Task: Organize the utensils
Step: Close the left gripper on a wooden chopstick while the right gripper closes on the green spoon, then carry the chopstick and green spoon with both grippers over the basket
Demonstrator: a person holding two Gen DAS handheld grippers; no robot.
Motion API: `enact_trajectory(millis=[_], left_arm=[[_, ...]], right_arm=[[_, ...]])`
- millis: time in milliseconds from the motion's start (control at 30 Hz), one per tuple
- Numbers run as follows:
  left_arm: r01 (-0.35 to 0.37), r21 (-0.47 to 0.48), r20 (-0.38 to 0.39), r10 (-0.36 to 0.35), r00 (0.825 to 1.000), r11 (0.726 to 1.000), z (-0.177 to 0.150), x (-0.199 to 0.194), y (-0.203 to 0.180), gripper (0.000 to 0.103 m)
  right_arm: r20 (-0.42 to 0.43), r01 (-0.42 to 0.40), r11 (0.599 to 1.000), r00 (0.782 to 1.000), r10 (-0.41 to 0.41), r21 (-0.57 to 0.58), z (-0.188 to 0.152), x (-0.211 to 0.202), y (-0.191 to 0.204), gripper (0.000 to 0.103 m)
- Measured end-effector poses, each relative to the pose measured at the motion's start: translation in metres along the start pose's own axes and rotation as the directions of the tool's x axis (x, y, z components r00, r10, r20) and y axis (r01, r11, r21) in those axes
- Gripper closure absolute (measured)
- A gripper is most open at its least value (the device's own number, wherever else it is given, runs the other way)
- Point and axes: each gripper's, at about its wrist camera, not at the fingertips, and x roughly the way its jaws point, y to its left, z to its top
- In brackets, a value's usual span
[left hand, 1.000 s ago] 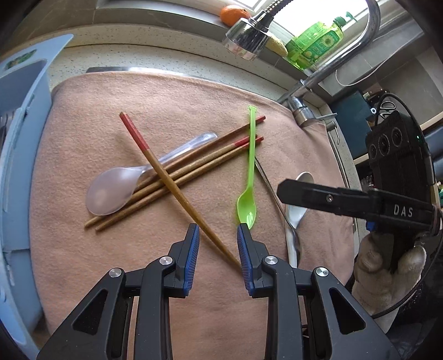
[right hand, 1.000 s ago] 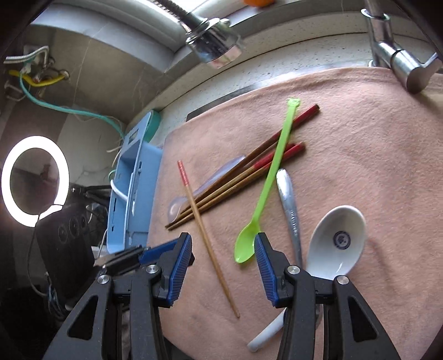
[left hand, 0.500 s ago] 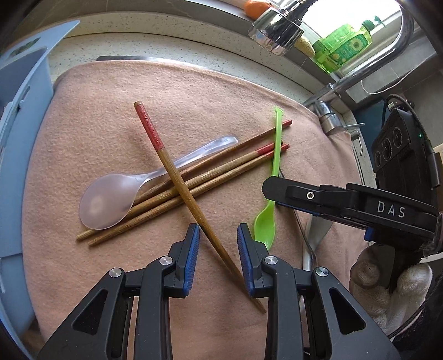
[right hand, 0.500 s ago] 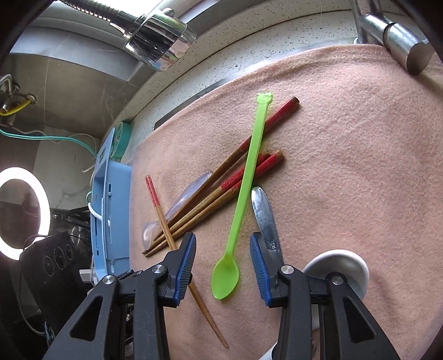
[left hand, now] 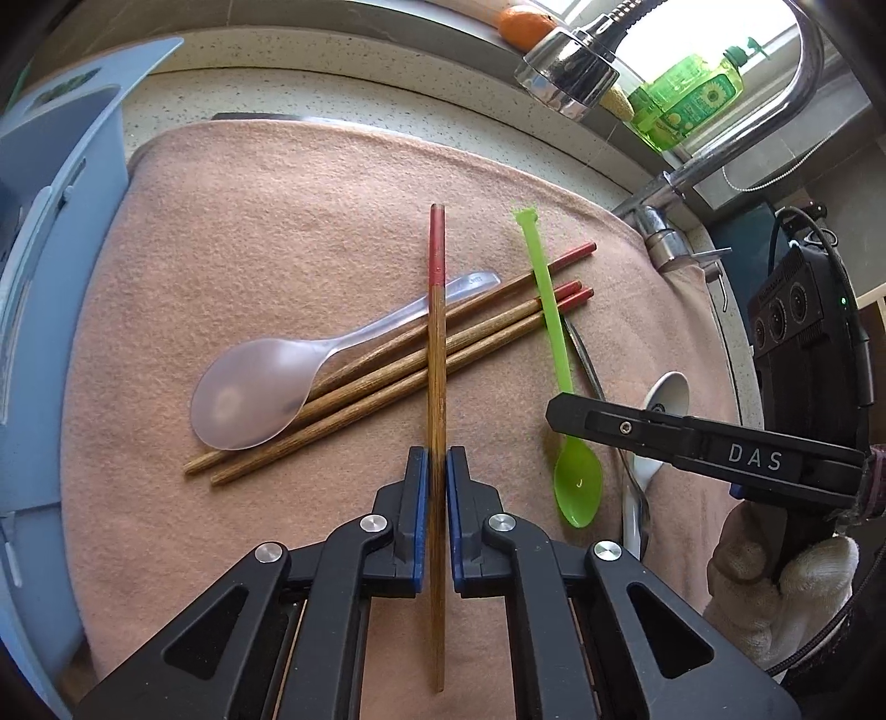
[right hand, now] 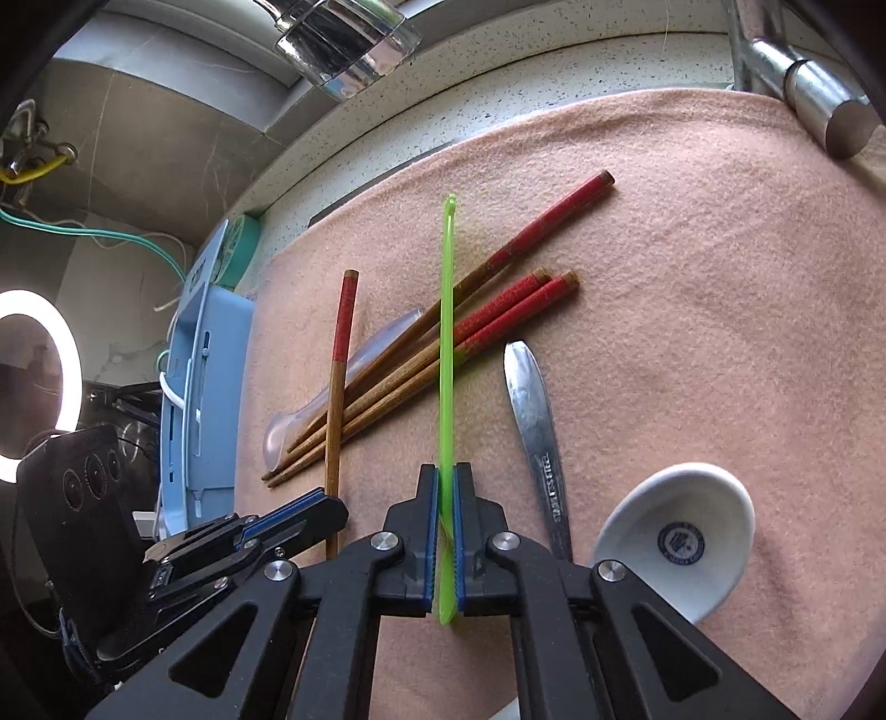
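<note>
Hand-held grippers [left hand: 437, 462] [right hand: 446, 482] clamped on chopstick [left hand: 437, 354] and green spoon [right hand: 446, 343].

Pink towel [left hand: 277, 221] under chopsticks [left hand: 398, 365], spoons [left hand: 255, 387]

Chrome faucet head [left hand: 570, 77] w/ an orange [left hand: 523, 25] & green soap bottle [left hand: 692, 99] behind (on the sill).

The metal spoon [right hand: 534, 437] has its bowl hidden behind the right gripper's fingers [right hand: 464, 531]
</note>
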Motion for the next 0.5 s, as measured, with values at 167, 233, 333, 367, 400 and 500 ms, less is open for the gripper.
enact_trajectory(millis=[167, 233, 333, 367, 400, 500], left_arm=[[0.021, -0.018, 0.030, -0.021, 0.999, 1.000, -0.002, -0.013, 0.003, 0.098], [0.028, -0.013, 0.037, -0.028, 0.999, 1.000, -0.003, -0.018, 0.004, 0.098], [0.049, -0.021, 0.048, -0.048, 0.998, 0.999, -0.005, -0.026, 0.008, 0.098], [0.062, -0.027, 0.053, -0.061, 0.997, 0.998, -0.005, -0.029, 0.009, 0.098], [0.078, -0.030, 0.058, -0.076, 0.995, 0.997, -0.006, -0.032, 0.010, 0.098], [0.106, -0.048, 0.067, -0.102, 0.992, 0.993, -0.007, -0.035, 0.014, 0.098]], right_arm=[[0.026, -0.026, 1.000, 0.999, 0.026, -0.002, -0.012, -0.009, 0.007, 0.100], [0.032, -0.044, 0.999, 0.999, 0.043, 0.003, -0.015, -0.013, 0.010, 0.100], [0.040, -0.077, 0.997, 0.996, 0.076, 0.017, -0.020, -0.016, 0.015, 0.100], [0.042, -0.090, 0.996, 0.995, 0.089, 0.024, -0.020, -0.018, 0.017, 0.100], [0.044, -0.100, 0.995, 0.994, 0.099, 0.026, -0.021, -0.019, 0.019, 0.100], [0.052, -0.111, 0.994, 0.993, 0.109, 0.026, -0.021, -0.022, 0.023, 0.100]])
